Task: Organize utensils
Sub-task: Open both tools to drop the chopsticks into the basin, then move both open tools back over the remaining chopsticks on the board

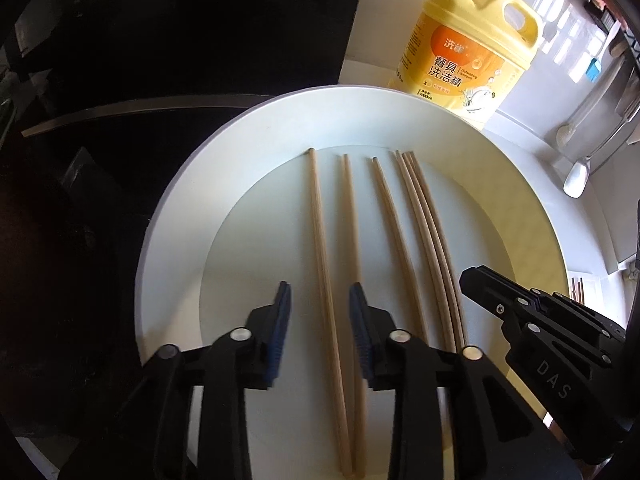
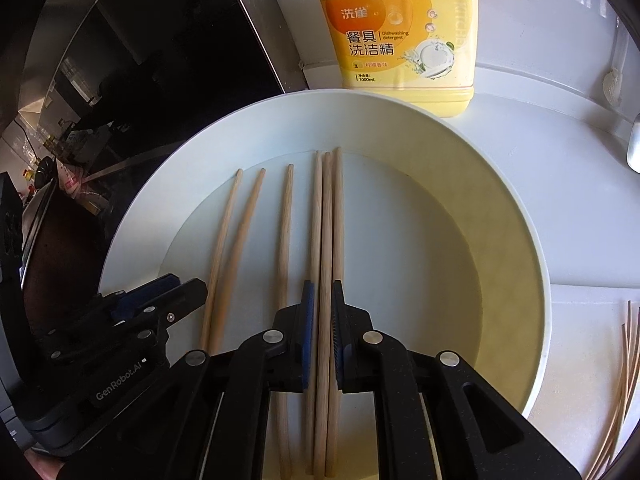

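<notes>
Several wooden chopsticks lie lengthwise on a large white plate (image 1: 180,216), also in the right wrist view (image 2: 520,240). My left gripper (image 1: 319,300) is open above the plate, its fingers either side of the leftmost chopstick (image 1: 320,248). My right gripper (image 2: 321,300) is nearly closed around one chopstick (image 2: 325,240) in a tight group of three; whether the pads touch it is unclear. The right gripper shows in the left wrist view (image 1: 476,280) beside that group. The left gripper shows in the right wrist view (image 2: 188,284) at the plate's left.
A yellow dish-detergent bottle (image 1: 460,52) stands just behind the plate on the white counter, also in the right wrist view (image 2: 404,32). White spoons (image 1: 576,176) hang at the right. Thin metal rods (image 2: 624,380) lie on the counter at right. A dark glossy surface (image 1: 160,40) lies to the left.
</notes>
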`<state>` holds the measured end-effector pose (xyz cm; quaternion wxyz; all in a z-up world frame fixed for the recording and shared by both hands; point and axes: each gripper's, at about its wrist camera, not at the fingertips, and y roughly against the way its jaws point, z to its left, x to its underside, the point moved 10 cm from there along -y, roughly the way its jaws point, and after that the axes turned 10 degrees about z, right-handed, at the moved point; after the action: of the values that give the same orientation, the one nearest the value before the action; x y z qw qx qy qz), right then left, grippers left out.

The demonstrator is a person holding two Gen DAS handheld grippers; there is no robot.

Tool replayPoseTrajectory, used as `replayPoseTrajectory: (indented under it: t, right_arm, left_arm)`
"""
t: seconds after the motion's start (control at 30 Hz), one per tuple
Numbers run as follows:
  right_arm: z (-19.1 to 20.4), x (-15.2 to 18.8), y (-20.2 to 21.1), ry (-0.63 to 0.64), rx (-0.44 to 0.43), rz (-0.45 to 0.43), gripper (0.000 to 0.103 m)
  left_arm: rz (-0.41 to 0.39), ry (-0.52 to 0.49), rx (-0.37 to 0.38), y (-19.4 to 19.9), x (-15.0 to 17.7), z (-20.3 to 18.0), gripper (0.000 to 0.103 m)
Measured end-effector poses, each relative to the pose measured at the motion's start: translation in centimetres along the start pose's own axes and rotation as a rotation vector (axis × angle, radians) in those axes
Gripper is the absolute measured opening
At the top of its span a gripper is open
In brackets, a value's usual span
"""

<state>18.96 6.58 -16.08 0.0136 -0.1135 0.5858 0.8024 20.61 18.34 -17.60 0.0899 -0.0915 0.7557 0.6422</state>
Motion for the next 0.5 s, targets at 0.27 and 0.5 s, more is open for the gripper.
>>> replayPoseTrajectory:
  t: [0.27, 0.5]
  right_arm:
    - [-1.0, 0.5, 3.2, -0.017, 0.014, -0.074, 0.029]
    - [-1.1, 2.2, 6.8, -0.016, 0.013, -0.154, 0.047]
  left_arm:
    - [-0.06, 0.01, -0.037, 2.6, 0.3, 1.1, 0.067]
    - [-0.127, -0.01, -0.069, 5.2, 0.9, 0.8, 0.084]
